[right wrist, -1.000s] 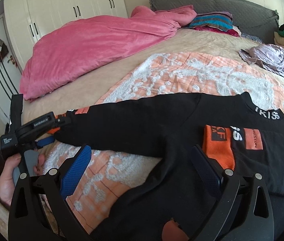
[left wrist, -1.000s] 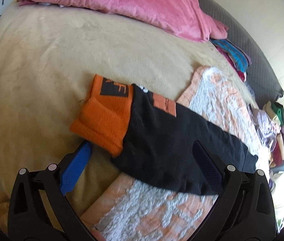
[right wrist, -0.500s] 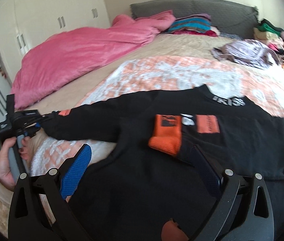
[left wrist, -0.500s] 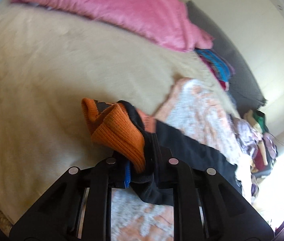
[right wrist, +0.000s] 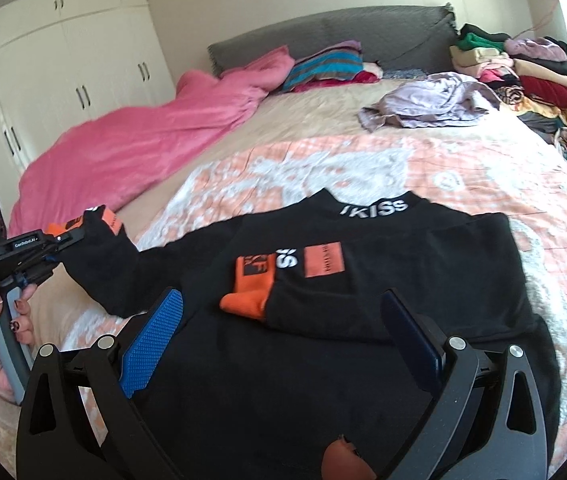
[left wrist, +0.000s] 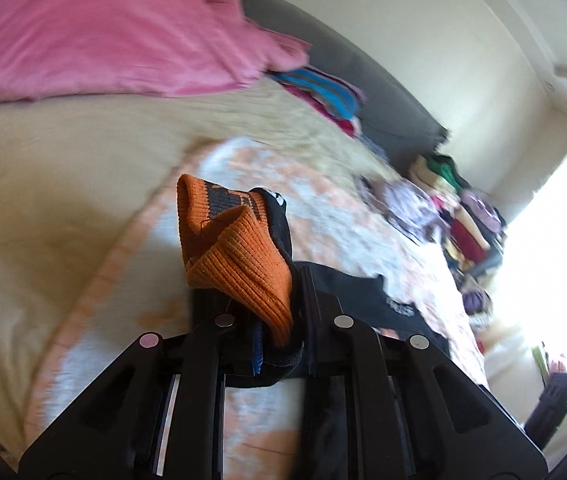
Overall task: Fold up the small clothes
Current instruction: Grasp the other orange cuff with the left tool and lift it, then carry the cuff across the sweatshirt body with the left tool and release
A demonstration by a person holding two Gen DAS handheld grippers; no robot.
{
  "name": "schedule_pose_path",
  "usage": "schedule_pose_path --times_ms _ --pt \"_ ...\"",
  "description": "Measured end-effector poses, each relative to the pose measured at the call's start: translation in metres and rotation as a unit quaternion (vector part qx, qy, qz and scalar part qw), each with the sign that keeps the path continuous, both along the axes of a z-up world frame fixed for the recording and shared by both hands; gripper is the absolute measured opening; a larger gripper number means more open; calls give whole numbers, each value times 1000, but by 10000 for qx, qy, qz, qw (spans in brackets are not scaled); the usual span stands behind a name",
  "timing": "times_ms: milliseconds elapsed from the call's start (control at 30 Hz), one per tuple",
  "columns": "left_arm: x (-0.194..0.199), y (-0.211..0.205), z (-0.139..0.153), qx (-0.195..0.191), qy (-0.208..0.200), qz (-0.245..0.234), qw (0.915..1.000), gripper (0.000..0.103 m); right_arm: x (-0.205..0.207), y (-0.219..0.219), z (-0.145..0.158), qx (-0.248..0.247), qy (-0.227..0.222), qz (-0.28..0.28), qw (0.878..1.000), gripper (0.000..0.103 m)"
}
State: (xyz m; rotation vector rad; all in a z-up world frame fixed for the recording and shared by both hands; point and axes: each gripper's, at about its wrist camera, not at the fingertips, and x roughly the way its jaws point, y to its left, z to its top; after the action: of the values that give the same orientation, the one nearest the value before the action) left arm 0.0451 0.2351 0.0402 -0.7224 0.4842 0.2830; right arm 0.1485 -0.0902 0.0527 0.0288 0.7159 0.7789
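Note:
A black sweater (right wrist: 363, 320) with orange cuffs lies flat on the orange-and-white blanket (right wrist: 463, 172). Its right sleeve is folded across the chest, orange cuff (right wrist: 249, 284) in the middle. My left gripper (left wrist: 281, 332) is shut on the left sleeve's orange cuff (left wrist: 239, 264) and holds it lifted off the bed; it also shows in the right wrist view (right wrist: 59, 240) at the left. My right gripper (right wrist: 283, 328) is open and empty, hovering above the sweater's lower body.
A pink duvet (right wrist: 143, 140) lies along the left of the bed. A crumpled lilac garment (right wrist: 427, 104) and stacks of folded clothes (right wrist: 523, 76) sit at the far right near the grey headboard (right wrist: 323, 36). White wardrobes (right wrist: 63, 80) stand at left.
My left gripper closed on the left sleeve's cuff and lifted it up and toward the sweater. My right gripper pulled back from the folded right sleeve and stays open.

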Motion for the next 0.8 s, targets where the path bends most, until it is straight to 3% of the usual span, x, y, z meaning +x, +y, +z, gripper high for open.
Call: schedule_pose_path --times_ms 367,533,800 --pt "52 -48 24 107 -58 -1046 9944 8 15 -33 6 248 14 -338 9991 99" --pt "64 -68 29 336 4 -1282 9912 8 19 -42 10 313 -37 -478 9984 99" --pt "82 -92 26 381 81 -1688 9849 8 27 -58 14 403 -29 -739 9964 99"
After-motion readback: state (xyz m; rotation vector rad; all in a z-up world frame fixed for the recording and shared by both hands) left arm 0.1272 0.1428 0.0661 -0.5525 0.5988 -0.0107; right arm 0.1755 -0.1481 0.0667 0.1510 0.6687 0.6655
